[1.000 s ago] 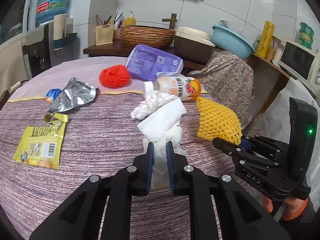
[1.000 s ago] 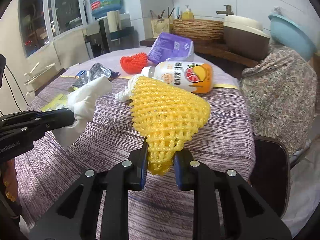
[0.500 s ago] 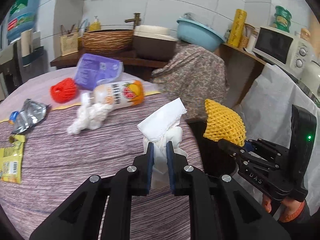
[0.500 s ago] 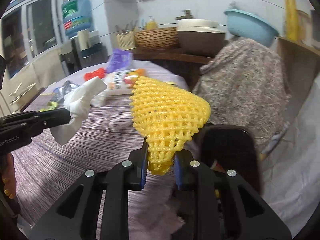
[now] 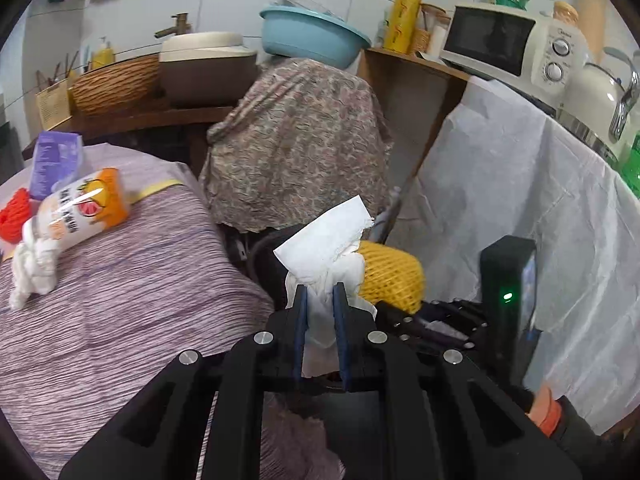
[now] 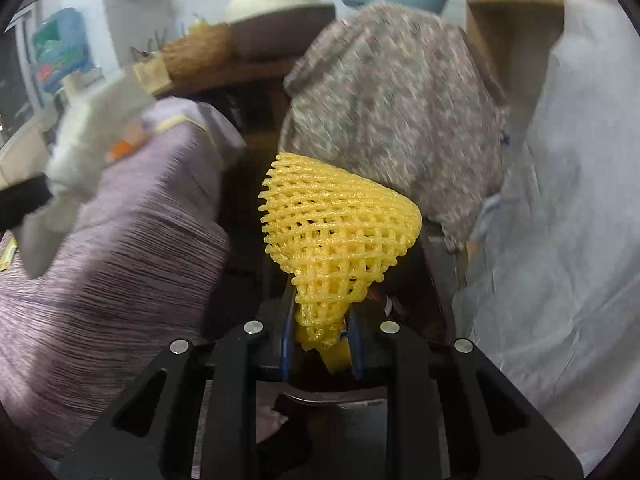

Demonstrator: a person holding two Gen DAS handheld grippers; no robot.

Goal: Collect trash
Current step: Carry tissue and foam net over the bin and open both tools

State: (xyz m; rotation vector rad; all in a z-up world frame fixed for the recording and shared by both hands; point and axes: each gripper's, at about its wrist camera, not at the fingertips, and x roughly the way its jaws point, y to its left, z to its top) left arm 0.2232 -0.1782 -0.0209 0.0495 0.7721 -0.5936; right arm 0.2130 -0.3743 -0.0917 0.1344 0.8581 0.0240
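My left gripper (image 5: 320, 294) is shut on a crumpled white tissue (image 5: 326, 242) and holds it in the air past the right edge of the table (image 5: 120, 280). My right gripper (image 6: 320, 316) is shut on a yellow foam fruit net (image 6: 336, 232), also past the table edge; the net shows just right of the tissue in the left wrist view (image 5: 394, 276). The tissue appears blurred at the left of the right wrist view (image 6: 80, 152). A dark container (image 6: 332, 404) lies below both grippers, mostly hidden.
On the table lie an orange drink bottle (image 5: 80, 210), a white crumpled tissue (image 5: 30, 266), a red net (image 5: 14, 214) and a purple pack (image 5: 54, 160). A floral-covered object (image 5: 300, 144) stands ahead; a white-draped counter (image 5: 520, 200) with a microwave (image 5: 508, 40) is right.
Both grippers have swung right, off the table, carrying the tissue and the yellow net. The table trash has slid to the left of view.
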